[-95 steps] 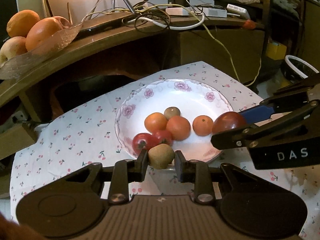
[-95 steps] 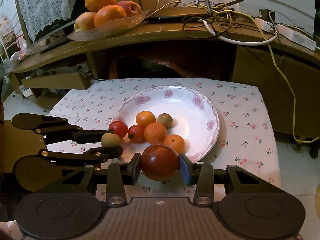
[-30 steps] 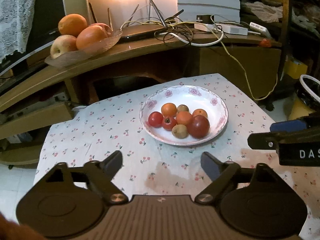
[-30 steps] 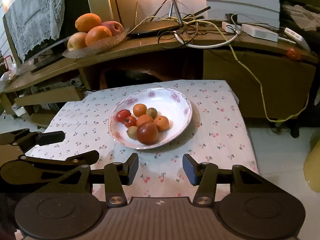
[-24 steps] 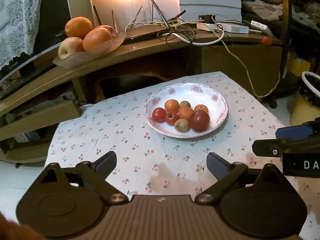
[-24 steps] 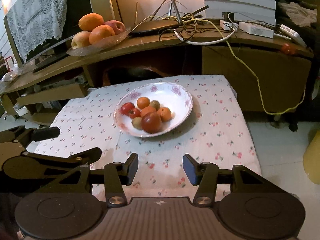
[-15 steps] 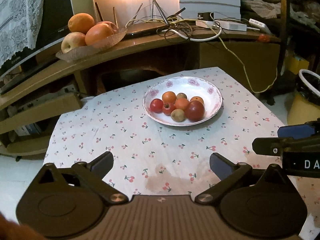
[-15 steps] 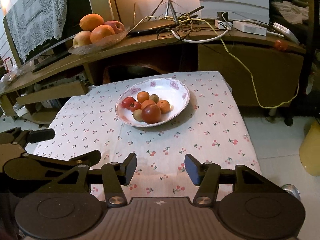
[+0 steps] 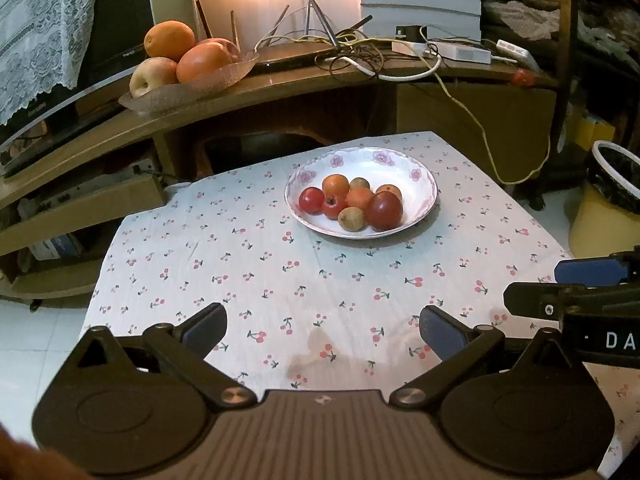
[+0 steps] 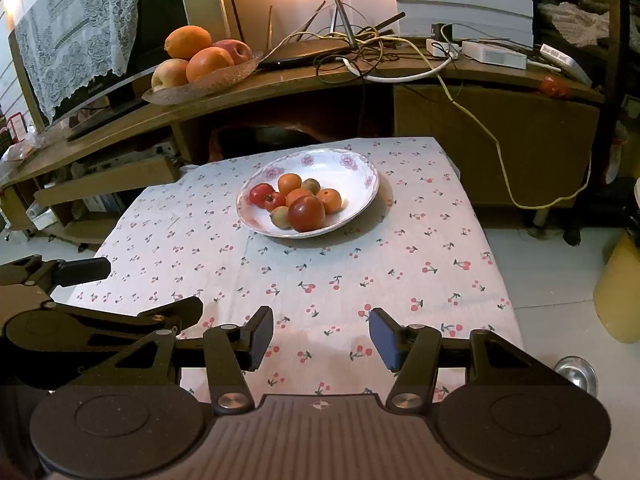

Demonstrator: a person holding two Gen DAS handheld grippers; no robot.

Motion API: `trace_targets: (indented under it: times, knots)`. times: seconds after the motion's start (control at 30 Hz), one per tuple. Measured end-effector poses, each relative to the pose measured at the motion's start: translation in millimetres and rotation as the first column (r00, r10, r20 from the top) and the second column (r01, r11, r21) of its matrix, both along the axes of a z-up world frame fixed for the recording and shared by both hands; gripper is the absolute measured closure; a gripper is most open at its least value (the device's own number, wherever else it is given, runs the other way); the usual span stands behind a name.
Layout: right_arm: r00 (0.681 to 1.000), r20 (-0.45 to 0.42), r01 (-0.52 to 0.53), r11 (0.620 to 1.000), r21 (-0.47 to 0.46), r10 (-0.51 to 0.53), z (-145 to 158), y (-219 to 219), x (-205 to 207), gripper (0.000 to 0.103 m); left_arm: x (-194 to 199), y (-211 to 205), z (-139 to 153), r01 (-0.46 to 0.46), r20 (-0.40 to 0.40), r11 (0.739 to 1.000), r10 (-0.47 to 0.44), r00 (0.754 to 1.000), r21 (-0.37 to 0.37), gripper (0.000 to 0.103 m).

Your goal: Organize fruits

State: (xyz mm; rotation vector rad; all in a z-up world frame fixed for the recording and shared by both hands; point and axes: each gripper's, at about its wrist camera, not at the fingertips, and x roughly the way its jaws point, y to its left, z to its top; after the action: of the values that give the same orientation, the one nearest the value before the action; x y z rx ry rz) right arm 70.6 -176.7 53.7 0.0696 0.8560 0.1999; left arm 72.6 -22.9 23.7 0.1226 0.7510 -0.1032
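A white flowered plate (image 9: pixel 424 190) (image 10: pixel 360 172) sits at the far side of the cherry-print tablecloth (image 9: pixel 304 280) (image 10: pixel 360 272). It holds several fruits: a big dark red tomato (image 9: pixel 383 211) (image 10: pixel 307 213), a brown kiwi (image 9: pixel 351 218) (image 10: pixel 280 217), small tomatoes and oranges. My left gripper (image 9: pixel 322 326) is open and empty, held back over the near part of the cloth. My right gripper (image 10: pixel 321 338) is open and empty, also near the front edge. The right gripper shows at the right of the left wrist view (image 9: pixel 576 288).
A glass dish of large oranges and apples (image 9: pixel 182 60) (image 10: pixel 200 62) stands on the wooden TV bench behind the table, beside tangled cables (image 9: pixel 360 56). A yellow bin (image 9: pixel 608 208) (image 10: pixel 618 292) stands on the floor to the right.
Both grippers let go of the kiwi and the big tomato on the plate, opened, and pulled back toward the table's near edge. The plate now looks farther away.
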Motion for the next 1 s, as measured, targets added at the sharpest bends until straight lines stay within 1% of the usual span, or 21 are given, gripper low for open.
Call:
trace_targets:
  times: [0.17, 1.0]
  knots:
    - [1.000, 0.004, 0.002, 1.000, -0.001, -0.002, 1.5, 0.8, -6.5, 0.047, -6.7, 0.7, 0.1, -0.007, -0.007, 1.000, 0.007, 1.000, -0.010, 0.000]
    - [1.000, 0.021, -0.015, 1.000, -0.022, 0.015, 5.8, 10.8, -44.7, 0.047, -46.4, 4.4, 4.2, -0.031, 0.014, 1.000, 0.030, 0.999, 0.008, 0.000]
